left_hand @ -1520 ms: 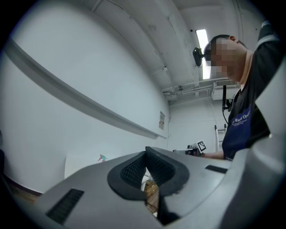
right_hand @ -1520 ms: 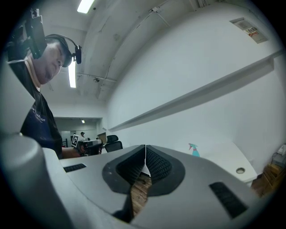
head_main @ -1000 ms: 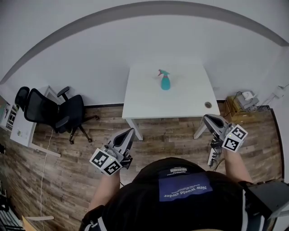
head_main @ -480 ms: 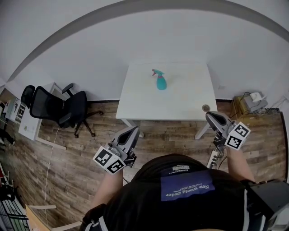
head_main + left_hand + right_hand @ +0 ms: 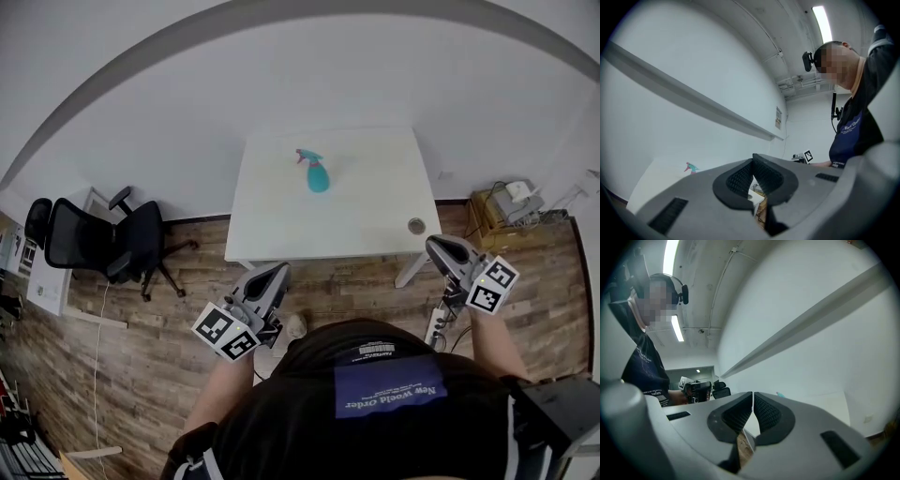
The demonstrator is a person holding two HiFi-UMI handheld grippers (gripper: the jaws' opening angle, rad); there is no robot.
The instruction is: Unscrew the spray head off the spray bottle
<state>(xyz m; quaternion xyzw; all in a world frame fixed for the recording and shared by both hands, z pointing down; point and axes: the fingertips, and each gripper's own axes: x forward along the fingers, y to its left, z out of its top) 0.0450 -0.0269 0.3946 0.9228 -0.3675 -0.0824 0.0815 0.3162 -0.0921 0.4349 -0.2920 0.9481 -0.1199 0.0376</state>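
In the head view the spray bottle (image 5: 317, 175) stood upright toward the far side of the table (image 5: 356, 225), spray head on and untouched, the left gripper (image 5: 272, 275) and right gripper (image 5: 441, 246) well short of the table, and each gripper view showed jaws clenched on nothing

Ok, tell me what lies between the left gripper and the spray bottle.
In the head view, only the white table's near edge and bare top lie between the left gripper and the spray bottle; nothing else stands on that stretch.
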